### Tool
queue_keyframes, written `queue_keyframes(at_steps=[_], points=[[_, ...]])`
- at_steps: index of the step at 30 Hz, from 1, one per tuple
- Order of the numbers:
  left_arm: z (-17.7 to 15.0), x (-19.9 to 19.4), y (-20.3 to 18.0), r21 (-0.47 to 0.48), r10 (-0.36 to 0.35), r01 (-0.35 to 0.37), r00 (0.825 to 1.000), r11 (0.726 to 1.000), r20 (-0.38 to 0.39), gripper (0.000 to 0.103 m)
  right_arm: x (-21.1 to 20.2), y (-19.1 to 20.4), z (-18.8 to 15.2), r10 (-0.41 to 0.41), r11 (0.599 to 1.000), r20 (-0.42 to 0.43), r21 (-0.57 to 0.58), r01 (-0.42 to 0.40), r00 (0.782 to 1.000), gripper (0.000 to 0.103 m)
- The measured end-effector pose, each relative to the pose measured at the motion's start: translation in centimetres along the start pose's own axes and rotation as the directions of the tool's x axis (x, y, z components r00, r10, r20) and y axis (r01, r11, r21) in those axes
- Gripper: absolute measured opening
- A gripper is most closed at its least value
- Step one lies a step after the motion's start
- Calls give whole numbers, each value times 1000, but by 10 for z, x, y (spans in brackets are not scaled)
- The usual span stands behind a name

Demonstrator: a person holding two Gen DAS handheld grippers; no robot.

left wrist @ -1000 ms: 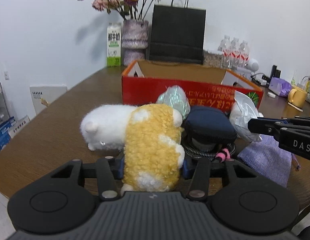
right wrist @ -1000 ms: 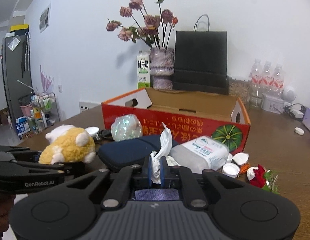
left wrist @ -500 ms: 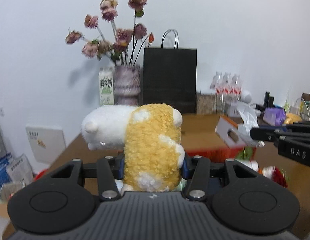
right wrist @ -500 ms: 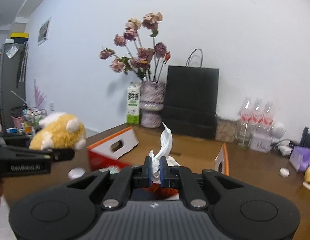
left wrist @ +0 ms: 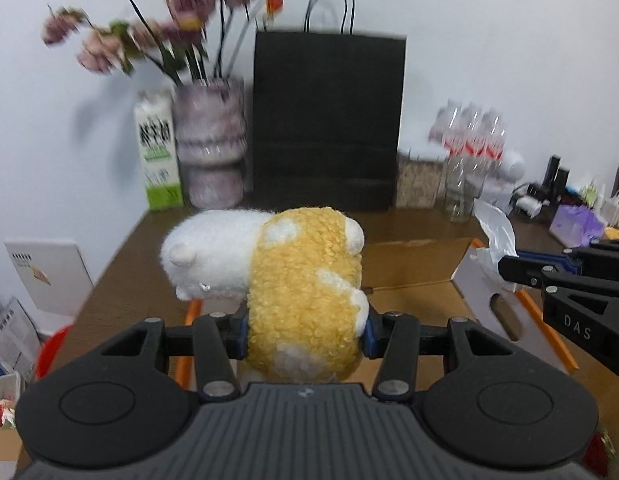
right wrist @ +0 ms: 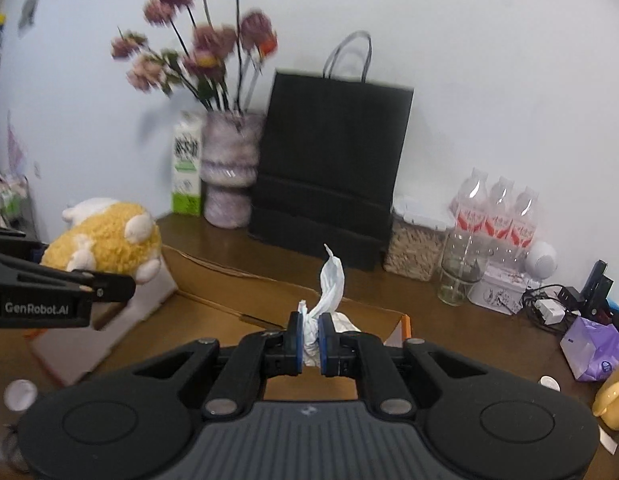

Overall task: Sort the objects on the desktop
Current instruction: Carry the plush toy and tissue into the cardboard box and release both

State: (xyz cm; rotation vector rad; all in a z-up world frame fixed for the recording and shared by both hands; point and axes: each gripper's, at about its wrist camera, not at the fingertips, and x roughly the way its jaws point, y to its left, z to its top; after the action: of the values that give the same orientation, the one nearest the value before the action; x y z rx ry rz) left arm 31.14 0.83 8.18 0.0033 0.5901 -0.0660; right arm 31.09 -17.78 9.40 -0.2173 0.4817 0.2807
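My left gripper [left wrist: 305, 334] is shut on a yellow and white plush toy [left wrist: 293, 280] and holds it in the air above the open cardboard box [left wrist: 413, 264]. The toy also shows in the right wrist view [right wrist: 109, 236], at the left. My right gripper [right wrist: 309, 340] is shut on a crumpled white tissue [right wrist: 327, 292] and holds it over the same box [right wrist: 213, 320]. From the left wrist view the tissue [left wrist: 495, 240] and the right gripper's fingers [left wrist: 549, 276] show at the right.
At the back by the wall stand a milk carton [right wrist: 186, 168], a vase of dried flowers [right wrist: 229, 172], a black paper bag [right wrist: 329, 168], a jar [right wrist: 417, 248] and water bottles [right wrist: 493, 216]. A purple packet [right wrist: 593, 348] and yellow mug [right wrist: 615, 396] lie at the right.
Both grippers have risen from the table and moved forward over the box, each carrying its object. The desk clutter in front of the box has dropped out of view.
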Motion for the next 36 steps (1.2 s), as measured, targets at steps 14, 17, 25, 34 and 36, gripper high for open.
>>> queue_keyframes(at_steps=[14,17,25,34,36], points=[[-1,94,3,4,-15,16,986,1000,-168,49,113,-13,-7,7,1000,-203,-13,-9,979,7],[-4,101,4,4,-3,4,984,1000,-181,49,119,-19,-8,30,999,-219,28,-24,975,7],[-6,107,4,0,42,-43,975,999,-219,50,132,-25,-11,58,997,-305,74,-37,951,8],[-6,107,3,15,72,-70,977,997,-202,75,133,-27,-12,56,995,-319,100,-26,946,28],[-5,101,1,21,84,-82,983,996,-163,92,129,-27,-11,54,994,-303,104,-24,952,50]])
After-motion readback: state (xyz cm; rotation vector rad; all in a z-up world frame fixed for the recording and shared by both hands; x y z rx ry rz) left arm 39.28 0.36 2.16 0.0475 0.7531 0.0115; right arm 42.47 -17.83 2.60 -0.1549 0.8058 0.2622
